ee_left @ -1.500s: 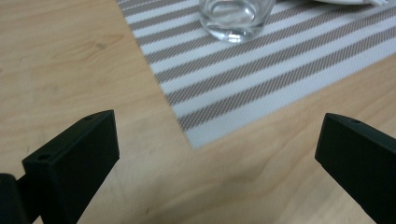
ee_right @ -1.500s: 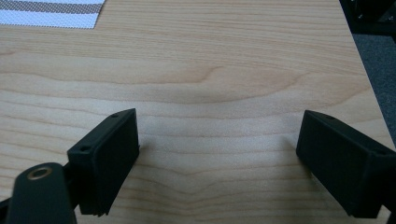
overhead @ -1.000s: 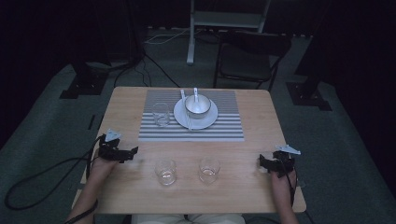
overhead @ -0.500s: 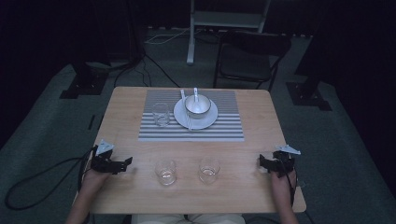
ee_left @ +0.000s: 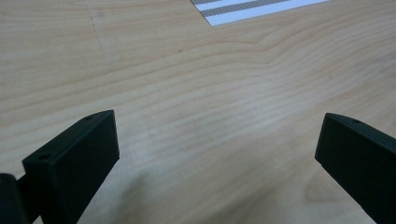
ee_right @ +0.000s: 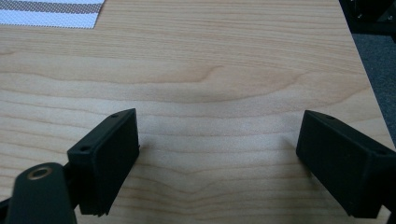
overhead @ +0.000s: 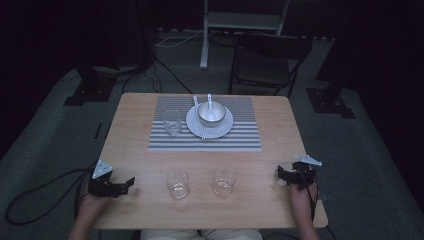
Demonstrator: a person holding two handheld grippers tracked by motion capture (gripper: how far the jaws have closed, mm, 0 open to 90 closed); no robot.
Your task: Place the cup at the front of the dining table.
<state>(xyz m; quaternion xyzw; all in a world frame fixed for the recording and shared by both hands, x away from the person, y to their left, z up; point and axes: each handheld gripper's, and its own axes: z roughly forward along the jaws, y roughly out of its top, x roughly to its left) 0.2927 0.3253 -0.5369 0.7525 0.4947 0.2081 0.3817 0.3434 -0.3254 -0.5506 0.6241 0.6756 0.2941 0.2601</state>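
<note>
Both grippers rest low at the near corners of the table (overhead: pixel 150 150) — the left gripper (overhead: pixel 131 182) and right gripper (overhead: pixel 280 174) each with jaws spread wide and empty. Between their tips stand two small glasses (overhead: pixel 177 184), apparently next in line; a third glass (overhead: pixel 173 121) already sits on the striped mat (overhead: pixel 240 135), far ahead of the fingers, beside the plate (overhead: pixel 222 129) and bowl (overhead: pixel 211 113).

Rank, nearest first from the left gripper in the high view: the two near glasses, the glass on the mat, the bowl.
From the left gripper:
1. Left near glass, just to its right.
2. Right near glass, further right.
3. Glass on the mat, far side.
4. Bowl, on the plate.
</note>
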